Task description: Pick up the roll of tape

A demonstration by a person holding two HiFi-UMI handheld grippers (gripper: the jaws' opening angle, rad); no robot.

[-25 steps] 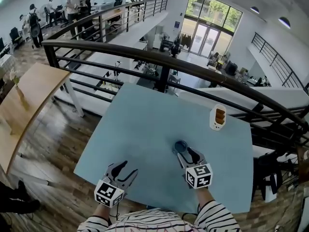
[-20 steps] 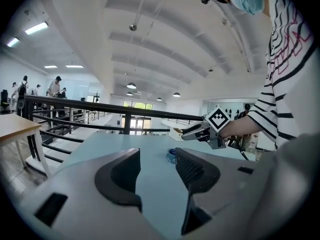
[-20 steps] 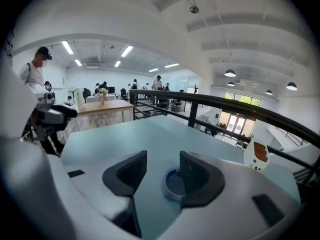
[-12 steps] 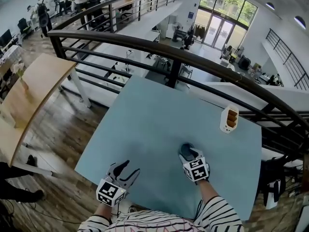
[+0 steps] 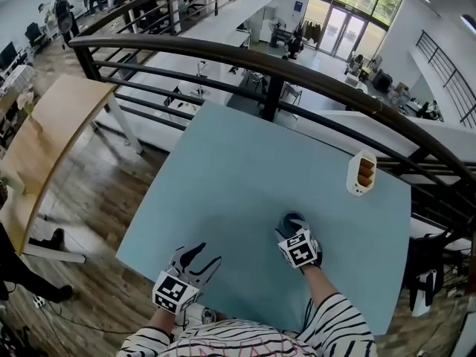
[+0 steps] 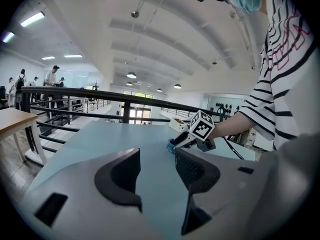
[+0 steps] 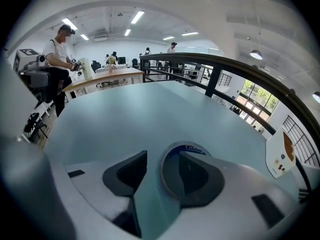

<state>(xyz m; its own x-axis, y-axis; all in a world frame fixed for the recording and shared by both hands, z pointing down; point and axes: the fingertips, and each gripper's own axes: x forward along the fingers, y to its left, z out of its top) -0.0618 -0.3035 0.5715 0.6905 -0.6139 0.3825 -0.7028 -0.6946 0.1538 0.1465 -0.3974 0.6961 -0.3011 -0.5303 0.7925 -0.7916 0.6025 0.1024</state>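
Moved forward since one second back: right tool, then short of the roll of tape, now over it and covering most of it in the head view. Left side: left tool held at the near left edge of the pale blue counter, jaws released and well apart, only bare counter surface between them. Centre right: roll of tape lying flat on the counter in its near right area, blue-rimmed, with the right tool lowered onto it. Right jaw set inside the ring's hole, left jaw outside; ring wall between the two, with a visible gap on the left jaw's side, so not yet clenched. Further right and farther back: white container with brown contents, well apart from the tape, near the counter's right edge. Striped sleeves at the bottom edge.
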